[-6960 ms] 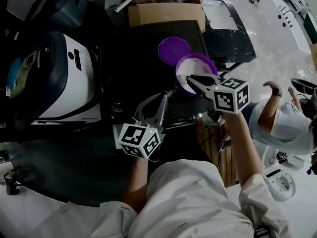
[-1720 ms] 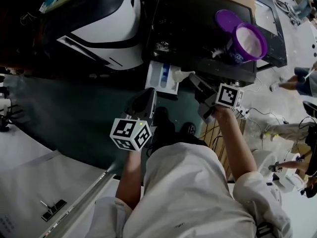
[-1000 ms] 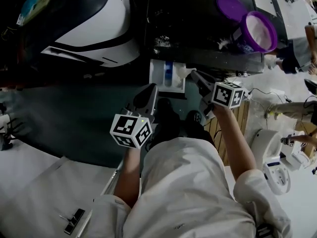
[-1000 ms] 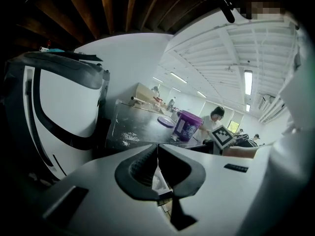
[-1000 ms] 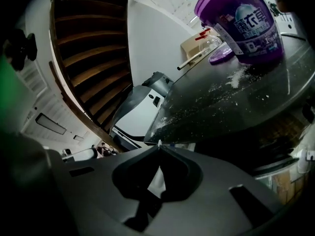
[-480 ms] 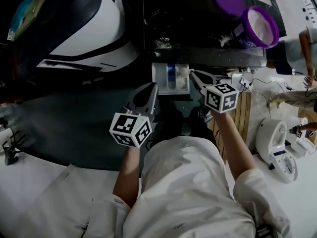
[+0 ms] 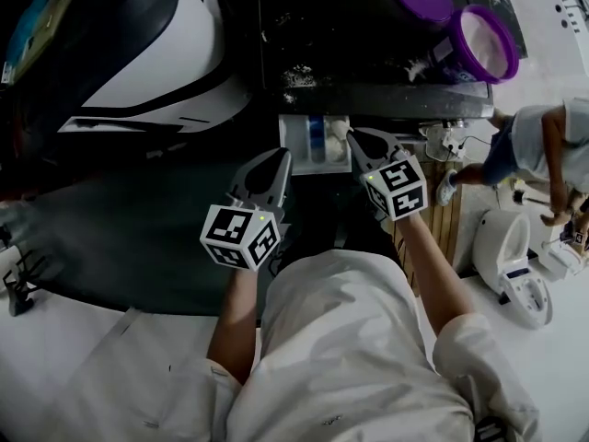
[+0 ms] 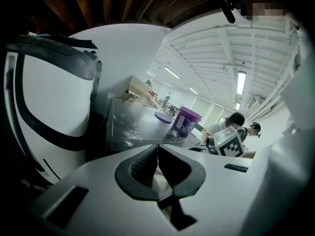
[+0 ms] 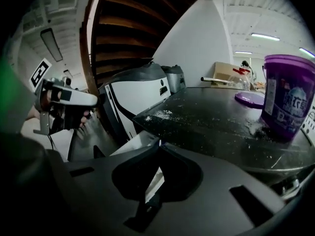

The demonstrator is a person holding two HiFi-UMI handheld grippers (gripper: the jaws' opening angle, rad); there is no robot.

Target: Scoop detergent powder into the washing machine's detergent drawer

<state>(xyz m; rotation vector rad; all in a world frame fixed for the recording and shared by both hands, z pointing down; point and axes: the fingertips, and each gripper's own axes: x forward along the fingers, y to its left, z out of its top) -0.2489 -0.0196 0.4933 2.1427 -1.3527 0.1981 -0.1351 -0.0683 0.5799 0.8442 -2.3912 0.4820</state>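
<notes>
The head camera looks steeply down from close above on the left gripper (image 7: 267, 159), the right gripper (image 7: 357, 138) and the black machine top (image 7: 359, 35). Each gripper camera sits low, looking level across that top; both share the purple tub (image 8: 186, 122).

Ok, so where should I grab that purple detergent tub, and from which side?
Probably best by the rim of the purple detergent tub, one jaw inside and one outside, coming down from above on its near side. It stands upright with the purple lid off beside it, so the rim is open, and the round body looks too wide to span.
</notes>
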